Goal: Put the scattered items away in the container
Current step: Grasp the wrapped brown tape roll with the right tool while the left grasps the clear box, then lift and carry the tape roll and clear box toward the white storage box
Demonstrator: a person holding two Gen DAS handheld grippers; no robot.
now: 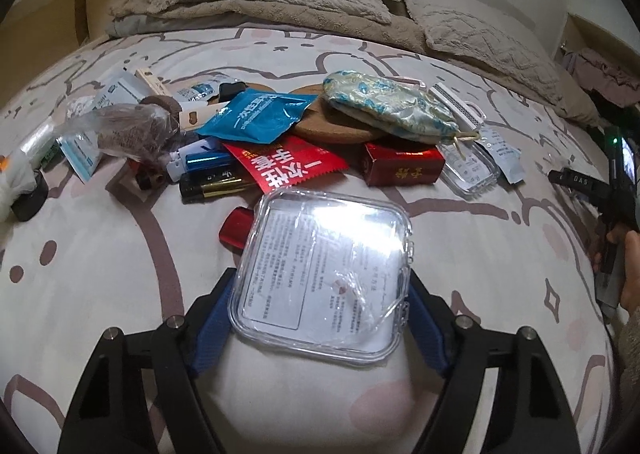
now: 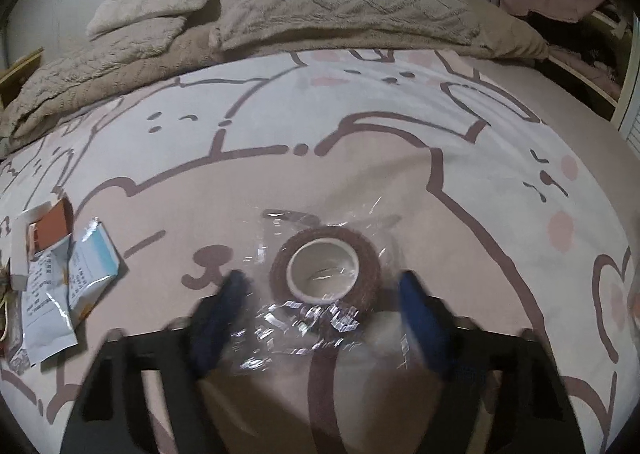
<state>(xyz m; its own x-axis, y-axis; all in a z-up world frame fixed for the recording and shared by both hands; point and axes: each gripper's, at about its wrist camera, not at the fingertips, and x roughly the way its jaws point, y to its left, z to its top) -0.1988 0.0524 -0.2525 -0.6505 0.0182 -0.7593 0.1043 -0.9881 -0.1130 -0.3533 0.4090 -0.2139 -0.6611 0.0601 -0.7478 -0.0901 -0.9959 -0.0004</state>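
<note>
Clear plastic case [image 1: 320,274], flat and square with a printed sheet inside, lying between the fingers of the left gripper [image 1: 320,282], near edge toward the palm, far edge out beyond the fingertips. Blue pads [image 1: 214,318] set against its two side rims, so clamped on the case as far as can be judged. Likely light, stiff and slick: hard shell, glossy lid, thin walls that could flex or pop open under a hard squeeze. Best taken by the opposite side rims, as now, with moderate pressure and kept level so that it does not slide out forward. Beyond the fingertips, the rest of the clutter heaped on the bedsheet [image 1: 100,254], among it a red box [image 1: 404,168] and a blue sachet [image 1: 256,116].

Tape roll [image 2: 324,266], brown, lying flat with its hole upward inside a loose film wrapper [image 2: 296,318], midway between the fingers of the right gripper [image 2: 322,282]. Fingertips [image 2: 236,286] blurred, standing off from the roll on both sides with bare film in the gap: not yet clenched on it. Roll probably light and firm across its width; wrapper crinkly and slippery, apt to shift over the roll. Better to close on the roll's outer wall through the film than on loose film alone.

No container to be made out in either view.
</note>
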